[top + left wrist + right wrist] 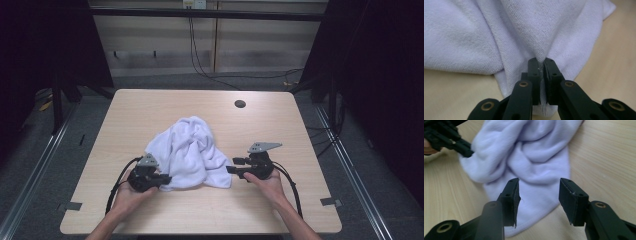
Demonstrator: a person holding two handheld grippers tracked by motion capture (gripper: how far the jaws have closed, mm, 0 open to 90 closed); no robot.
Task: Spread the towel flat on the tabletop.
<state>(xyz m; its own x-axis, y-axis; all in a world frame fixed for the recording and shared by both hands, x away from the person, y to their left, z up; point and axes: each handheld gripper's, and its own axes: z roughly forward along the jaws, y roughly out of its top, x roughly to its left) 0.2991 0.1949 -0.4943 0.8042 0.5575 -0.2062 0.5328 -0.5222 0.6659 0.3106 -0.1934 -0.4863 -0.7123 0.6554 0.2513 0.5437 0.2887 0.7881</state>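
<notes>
White towel [192, 152] lay crumpled mid-table [150, 105]. Left gripper [541, 65] pinched shut on a towel fold; right gripper [539, 195] gaped wide over the near corner, probably not touching. Best lowered square, clamped on hem, before spreading apart.
</notes>
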